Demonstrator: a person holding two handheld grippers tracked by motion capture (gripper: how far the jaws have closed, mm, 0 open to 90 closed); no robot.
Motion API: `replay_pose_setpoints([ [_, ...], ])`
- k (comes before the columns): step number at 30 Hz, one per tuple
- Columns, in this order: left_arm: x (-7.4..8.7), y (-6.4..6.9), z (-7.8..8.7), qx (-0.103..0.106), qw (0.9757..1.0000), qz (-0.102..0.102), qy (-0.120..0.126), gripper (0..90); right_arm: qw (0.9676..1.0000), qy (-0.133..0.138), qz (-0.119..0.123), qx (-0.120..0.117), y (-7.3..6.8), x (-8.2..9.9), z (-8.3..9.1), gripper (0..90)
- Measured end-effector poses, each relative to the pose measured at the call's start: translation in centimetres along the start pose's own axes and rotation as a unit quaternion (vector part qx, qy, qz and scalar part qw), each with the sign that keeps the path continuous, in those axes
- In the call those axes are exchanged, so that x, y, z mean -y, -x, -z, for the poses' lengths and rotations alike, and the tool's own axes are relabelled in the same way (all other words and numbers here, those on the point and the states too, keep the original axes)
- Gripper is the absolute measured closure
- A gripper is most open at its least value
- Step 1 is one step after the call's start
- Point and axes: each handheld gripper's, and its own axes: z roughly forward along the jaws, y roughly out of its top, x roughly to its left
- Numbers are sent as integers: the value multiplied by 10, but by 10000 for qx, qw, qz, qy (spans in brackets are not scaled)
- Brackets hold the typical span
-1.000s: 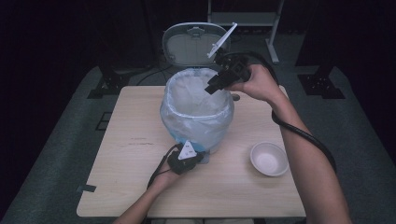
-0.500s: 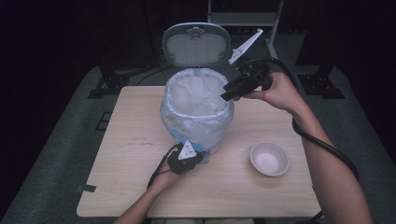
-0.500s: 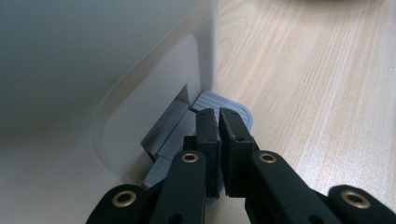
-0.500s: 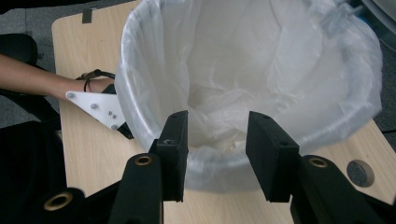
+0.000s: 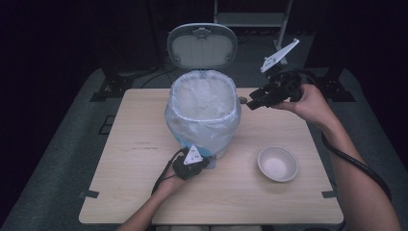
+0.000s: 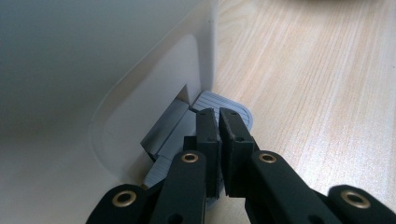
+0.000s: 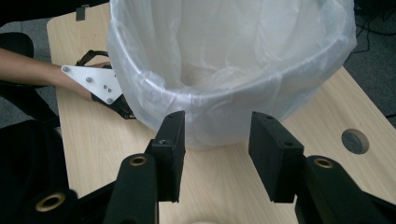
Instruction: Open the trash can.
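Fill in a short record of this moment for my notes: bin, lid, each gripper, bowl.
bin: pedal bin on the table, lined with a clear bag
lid: lid stands open
left gripper: left gripper shut, fingers pressing on the grey pedal
right gripper: right gripper beside the bin's rim, nothing between its fingers, which have just been opening
bowl: white bowl on the table, apparently empty

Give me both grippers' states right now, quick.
Left gripper: shut, pressing down on the pedal of the bin; nothing between the jaws.
Right gripper: open and empty beside the bin; its jaws have just been opening.
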Motion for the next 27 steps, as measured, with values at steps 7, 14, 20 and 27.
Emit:
replay_pose_setpoints([
  [7,0,0,0,-7,10000,2,-12,877,9999,51,-155,-4,3,19,2,526],
  [14,0,0,0,-6,10000,14,-11,877,9995,175,-273,-18,5,37,6,522],
  [20,0,0,1,-17,10000,-37,-45,877,9992,228,-343,-7,6,50,9,512],
  [27,0,0,0,-17,10000,-31,-34,877,9986,252,-473,-14,6,67,9,498],
])
